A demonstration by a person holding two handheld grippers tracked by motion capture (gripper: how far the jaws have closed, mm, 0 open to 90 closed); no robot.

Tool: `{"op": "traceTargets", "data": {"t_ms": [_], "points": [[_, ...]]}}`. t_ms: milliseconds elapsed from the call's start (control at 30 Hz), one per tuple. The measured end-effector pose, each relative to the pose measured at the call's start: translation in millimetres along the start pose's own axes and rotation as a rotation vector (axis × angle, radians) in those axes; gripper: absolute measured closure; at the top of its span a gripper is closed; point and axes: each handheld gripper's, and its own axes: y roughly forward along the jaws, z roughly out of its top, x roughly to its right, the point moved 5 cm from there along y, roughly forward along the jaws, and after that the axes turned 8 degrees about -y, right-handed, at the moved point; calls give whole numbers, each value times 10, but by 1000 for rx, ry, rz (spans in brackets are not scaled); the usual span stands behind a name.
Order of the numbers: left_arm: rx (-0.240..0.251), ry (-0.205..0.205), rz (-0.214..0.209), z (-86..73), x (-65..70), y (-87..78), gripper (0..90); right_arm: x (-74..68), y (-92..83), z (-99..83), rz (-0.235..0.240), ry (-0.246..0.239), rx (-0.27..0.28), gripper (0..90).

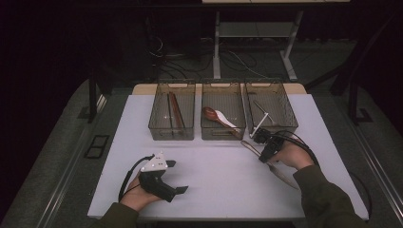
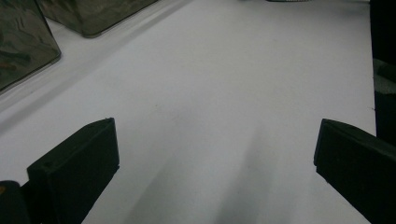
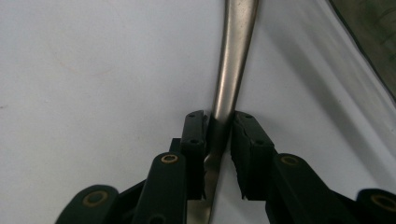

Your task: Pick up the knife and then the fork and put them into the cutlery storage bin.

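The right hand-held gripper has its jaws pinched in on a metal utensil, right around the narrow neck of the handle. Makes sense to grab it there: it's a thin flat thing lying on the tabletop, so clamping across the skinny part gives the pads something to bite. From the high view the right hand-held gripper sits just in front of the right-hand bin, and the utensil runs diagonally under it, one end poking out toward the bins and the other trailing back toward the person's sleeve. Looks like a knife or long spoon, can't really tell which.

The left hand-held gripper is wide open with nothing between the jaws, just bare white surface in its own view. It's parked low at the near left of the tabletop, well apart from everything, so my guess is it's simply waiting out of the way.

Further out there are three clear bins in a row along the far edge. The left bin has what look like reddish chopsticks, the middle bin has a red spoon and a white spoon, and the right bin has a thin metal piece. So it reads like sorting cutlery by type, and the utensil probably goes in the right bin since it's closest.
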Motion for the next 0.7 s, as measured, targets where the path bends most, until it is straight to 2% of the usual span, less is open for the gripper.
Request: {"op": "traceTargets", "data": {"t_ms": [133,167,233,267,333,400,567,700], "points": [[-2,4,1,0,1,-4,0,-6,-2,24,6,5,-27,765],[-1,2,1,0,1,-3,0,11,5,26,-9,-2,-34,772],[0,0,0,0,2,-1,0,-11,1,38,1,-5,-38,801],[0,1,-1,1,1,-1,0,-8,3,38,-11,-23,-43,802],[1,-1,0,1,1,0,0,-5,4,38,-16,-28,-46,803],[1,-2,0,1,1,-3,0,-18,3,41,-5,-26,-40,804],[4,-6,1,2,2,-1,0,-15,-1,24,-24,-45,-31,805],[11,-11,5,4,-5,9,0,-19,-14,-7,-5,-31,11,805]]}}
